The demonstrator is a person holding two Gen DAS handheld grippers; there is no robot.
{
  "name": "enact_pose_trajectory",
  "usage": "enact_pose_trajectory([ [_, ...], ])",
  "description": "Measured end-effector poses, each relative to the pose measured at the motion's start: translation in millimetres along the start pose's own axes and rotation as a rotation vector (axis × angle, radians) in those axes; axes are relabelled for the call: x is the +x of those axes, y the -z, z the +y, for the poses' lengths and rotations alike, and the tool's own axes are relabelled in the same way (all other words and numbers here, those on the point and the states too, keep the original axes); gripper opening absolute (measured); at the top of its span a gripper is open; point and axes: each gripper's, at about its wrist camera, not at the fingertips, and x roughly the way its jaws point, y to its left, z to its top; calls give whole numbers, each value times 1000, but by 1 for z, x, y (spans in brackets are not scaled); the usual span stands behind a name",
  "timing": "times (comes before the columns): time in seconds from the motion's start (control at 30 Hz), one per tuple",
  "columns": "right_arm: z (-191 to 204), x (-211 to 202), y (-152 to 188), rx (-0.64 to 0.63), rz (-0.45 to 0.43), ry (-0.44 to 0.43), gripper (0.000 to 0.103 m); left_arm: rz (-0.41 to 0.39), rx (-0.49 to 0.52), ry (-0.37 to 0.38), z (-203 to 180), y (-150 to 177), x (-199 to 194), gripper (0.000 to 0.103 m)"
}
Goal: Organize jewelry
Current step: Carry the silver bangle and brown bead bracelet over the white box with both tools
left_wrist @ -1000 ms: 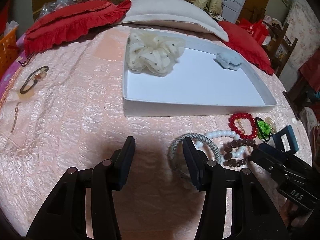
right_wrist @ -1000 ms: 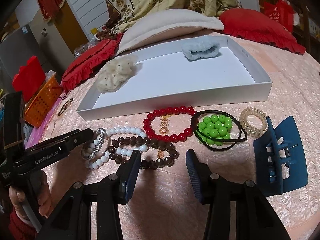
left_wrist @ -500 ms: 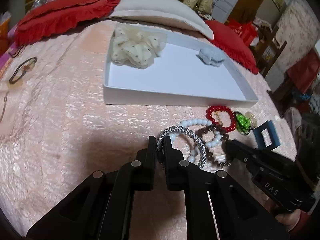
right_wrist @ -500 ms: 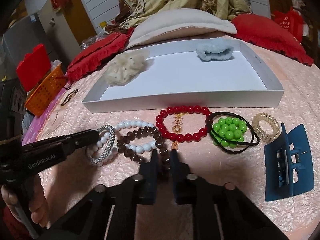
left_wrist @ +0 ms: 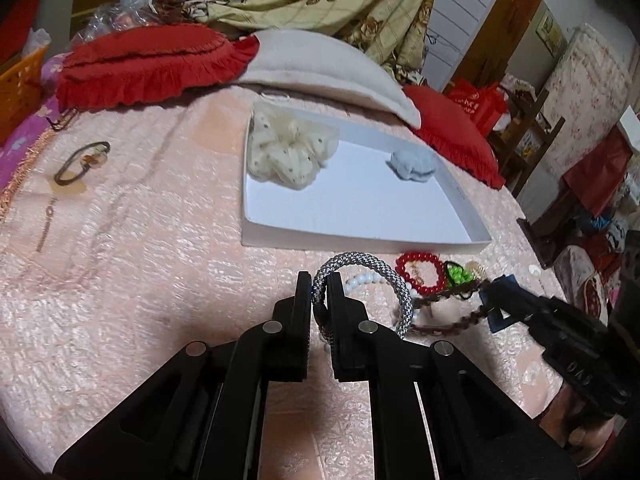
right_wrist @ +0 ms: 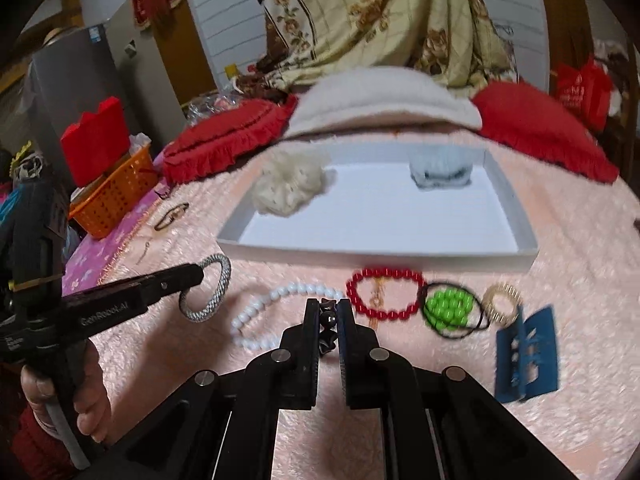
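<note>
1. One white tray is being seen ahead of both claws on the pink bedspread; two scrunchies are being held in it, one cream scrunchie at its far left and one pale blue scrunchie at its far right.
2. Two red pillows and one beige pillow are being seen beyond the tray.
3. One blue hair claw is lying right of the right gripper.
4. Three bead bracelets are being counted on the bedspread: white bracelet, red bracelet, green bracelet; one gold coil tie is lying beside the green bracelet.
5. One silver braided bangle is being gripped by the clenched left gripper, raised off the bedspread.
6. One brown bead bracelet is being pinched by the clenched right gripper.
7. "GenRobot.AI" is being read on the left gripper's side.
</note>
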Motion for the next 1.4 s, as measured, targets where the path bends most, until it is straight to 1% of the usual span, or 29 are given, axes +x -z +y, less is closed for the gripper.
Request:
enact_pose_trajectory([
  [0.13, -2, -11, -21, -6, -36, 11, 8, -30, -5, -23, 2, -12, -7, 6],
  [0.27, -8, -15, -45, 3, -53, 28, 8, -48, -18, -47, 2, -40, -3, 6],
  [0.37, -13, -10, -63, 11, -55, 44, 8, -52, -5, -75, -1, -58, 8, 6],
  [0.5, -15, 9, -84, 7, -40, 72, 8, -36, 6, -118, 0, -80, 38, 6],
  [0.63, -9, 36, -97, -18, 1, 101, 8, -7, 8, -140, 9, -79, 59, 6],
  [0.7, -5, 50, -101, -36, 20, 115, 8, 21, 8, -154, 15, -76, 71, 6],
  [0.87, 6, 90, -117, -54, 70, 125, 8, 56, 9, -170, 23, -74, 88, 6],
  [0.97, 9, 115, -131, -29, 97, 110, 8, 65, 20, -190, 24, -71, 95, 6],
  [1.1, 5, 139, -150, 47, 115, 73, 8, 53, 28, -195, 23, -70, 97, 6],
  [1.17, -3, 149, -152, 92, 135, 67, 8, 48, 24, -192, 23, -70, 98, 6],
  [1.27, -16, 166, -145, 147, 184, 76, 8, 45, 21, -193, 23, -70, 98, 6],
  [1.4, -36, 177, -124, 215, 242, 73, 8, 43, 15, -204, 21, -71, 100, 6],
])
